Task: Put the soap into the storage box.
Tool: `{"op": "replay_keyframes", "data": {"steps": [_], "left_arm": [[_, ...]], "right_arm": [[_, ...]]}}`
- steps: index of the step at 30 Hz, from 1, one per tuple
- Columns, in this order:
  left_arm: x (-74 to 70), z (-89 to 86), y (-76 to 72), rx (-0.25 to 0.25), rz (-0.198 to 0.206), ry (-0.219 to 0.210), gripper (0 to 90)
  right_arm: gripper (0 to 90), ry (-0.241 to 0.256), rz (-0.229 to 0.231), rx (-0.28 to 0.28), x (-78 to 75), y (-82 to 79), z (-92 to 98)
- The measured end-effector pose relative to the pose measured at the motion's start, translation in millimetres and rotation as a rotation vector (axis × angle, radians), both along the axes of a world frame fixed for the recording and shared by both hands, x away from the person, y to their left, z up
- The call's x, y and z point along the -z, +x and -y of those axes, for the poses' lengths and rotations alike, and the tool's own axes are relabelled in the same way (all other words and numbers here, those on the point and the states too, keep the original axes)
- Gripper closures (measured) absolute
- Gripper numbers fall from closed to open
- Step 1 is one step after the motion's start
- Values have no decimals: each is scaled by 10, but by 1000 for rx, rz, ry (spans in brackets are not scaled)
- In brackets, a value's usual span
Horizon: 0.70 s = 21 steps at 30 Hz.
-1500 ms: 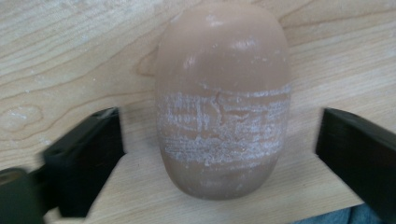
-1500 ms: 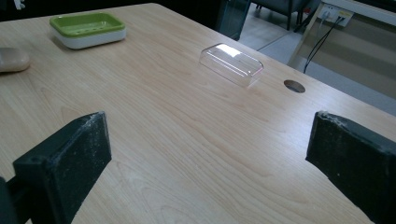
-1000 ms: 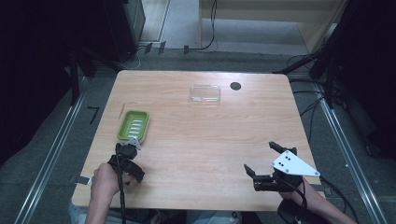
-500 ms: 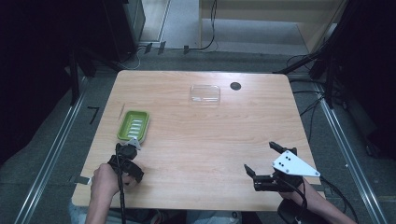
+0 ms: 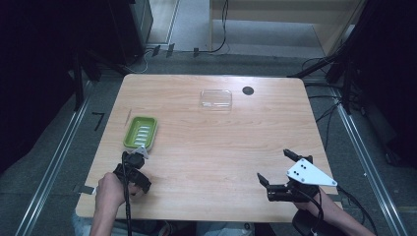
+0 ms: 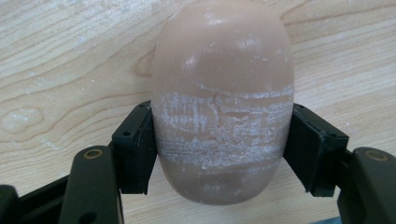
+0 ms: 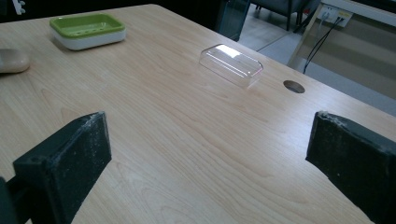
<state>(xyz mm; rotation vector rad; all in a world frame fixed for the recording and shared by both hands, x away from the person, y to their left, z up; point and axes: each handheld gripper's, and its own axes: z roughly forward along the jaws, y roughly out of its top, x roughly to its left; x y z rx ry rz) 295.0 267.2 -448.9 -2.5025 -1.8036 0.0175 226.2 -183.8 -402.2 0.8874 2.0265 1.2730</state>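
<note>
High view: left gripper point(image 5: 139, 153) sits near the table's point(image 5: 211, 147) front-left corner, just in front of the green soap dish point(image 5: 140, 132), nose pointing at the dish's near edge. Left gripper view: both jaws pressed against the flanks of a tan soap bar point(image 6: 222, 100), pinching it across its width. The bar appears to rest on the wood, though contact under it is hard to tell; its long axis runs away from the camera.

Around it: the dish is the only thing close, directly ahead of the left gripper. A clear plastic lid point(image 5: 216, 99) lies near the far edge, well apart from the dish, with a round cable hole point(image 5: 248, 90) just beside it. Right gripper point(image 5: 278, 173) is at the front-right, jaws spread wide with nothing between them. The right gripper view shows the open jaws framing bare wood, with the lid point(image 7: 231, 65) and dish point(image 7: 88, 30) beyond.

Room: the centre of the table is open between the two grippers. The left gripper has little margin to the front and left edges.

Materials: the bar is a smooth rounded oval, with a band of whitish dried scuffing where the jaws grip. The dish is a rounded rectangle, green ribbed inside, white base. The lid is a transparent, glossy, rounded rectangle. Tabletop is light wood grain, matte. Jaw pads are black and blocky.
</note>
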Motion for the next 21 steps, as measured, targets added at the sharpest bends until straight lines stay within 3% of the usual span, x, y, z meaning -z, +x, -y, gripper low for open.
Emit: {"op": "replay_keyframes", "data": {"steps": [21], "left_arm": [[-105,-23,-26,53,-24,-13,334]], "right_arm": [[0,3,-1,-2,0,1,-7]]}}
